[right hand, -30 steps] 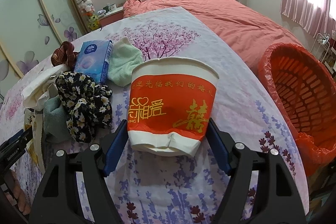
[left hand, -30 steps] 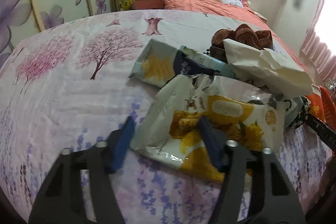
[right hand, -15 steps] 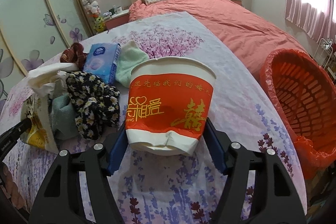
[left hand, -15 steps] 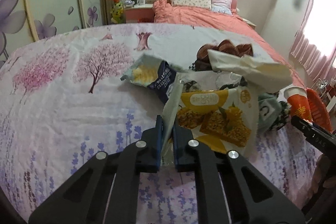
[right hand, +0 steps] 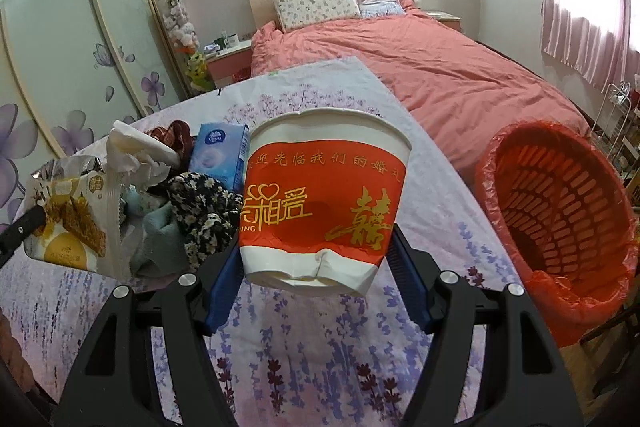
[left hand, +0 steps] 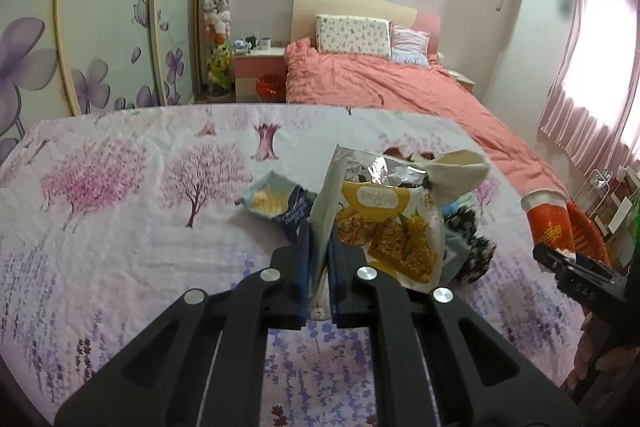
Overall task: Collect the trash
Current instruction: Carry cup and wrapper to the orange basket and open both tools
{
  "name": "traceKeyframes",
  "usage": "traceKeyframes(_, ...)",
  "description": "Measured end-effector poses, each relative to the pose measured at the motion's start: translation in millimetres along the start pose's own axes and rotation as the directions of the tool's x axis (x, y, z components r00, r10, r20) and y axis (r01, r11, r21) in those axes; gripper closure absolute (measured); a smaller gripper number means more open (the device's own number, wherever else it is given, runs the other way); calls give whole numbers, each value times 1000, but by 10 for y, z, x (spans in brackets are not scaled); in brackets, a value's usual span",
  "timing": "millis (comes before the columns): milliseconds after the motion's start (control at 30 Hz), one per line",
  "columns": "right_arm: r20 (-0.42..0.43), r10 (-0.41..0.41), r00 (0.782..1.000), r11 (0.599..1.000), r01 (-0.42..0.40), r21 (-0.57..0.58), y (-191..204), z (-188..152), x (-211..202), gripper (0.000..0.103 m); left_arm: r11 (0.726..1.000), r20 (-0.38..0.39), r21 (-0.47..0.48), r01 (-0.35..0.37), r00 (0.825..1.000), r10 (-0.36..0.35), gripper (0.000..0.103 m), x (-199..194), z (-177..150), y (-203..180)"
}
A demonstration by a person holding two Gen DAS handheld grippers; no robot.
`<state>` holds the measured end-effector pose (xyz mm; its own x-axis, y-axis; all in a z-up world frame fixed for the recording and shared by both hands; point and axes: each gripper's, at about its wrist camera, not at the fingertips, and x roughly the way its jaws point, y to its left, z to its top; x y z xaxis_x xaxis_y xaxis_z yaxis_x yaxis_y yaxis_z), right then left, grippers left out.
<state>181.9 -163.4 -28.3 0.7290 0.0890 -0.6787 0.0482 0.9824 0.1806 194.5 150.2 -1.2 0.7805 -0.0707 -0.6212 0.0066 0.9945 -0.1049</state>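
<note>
My left gripper is shut on the edge of a yellow-and-white snack wrapper and holds it up above the flowered tablecloth. The wrapper also shows in the right wrist view. My right gripper is shut on a red-and-white paper cup, held upright above the table; the cup also shows in the left wrist view. A red basket with a red liner stands just beyond the table's right edge. A second blue-and-yellow wrapper lies on the cloth.
A heap lies between the grippers: crumpled white paper, a flowered black cloth, a teal cloth, a blue tissue pack, a brown plaid cloth. A pink bed stands behind.
My left gripper closed on the snack wrapper and lifted it off the cloth. My right gripper raised the cup a little and stayed shut on it.
</note>
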Motion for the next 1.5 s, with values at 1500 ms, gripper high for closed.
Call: traceKeyframes(1500,187,-138,973,986,117,117,-1054,44,-790,35,970,79,147,196,975,-209,96,-312,267,-1817)
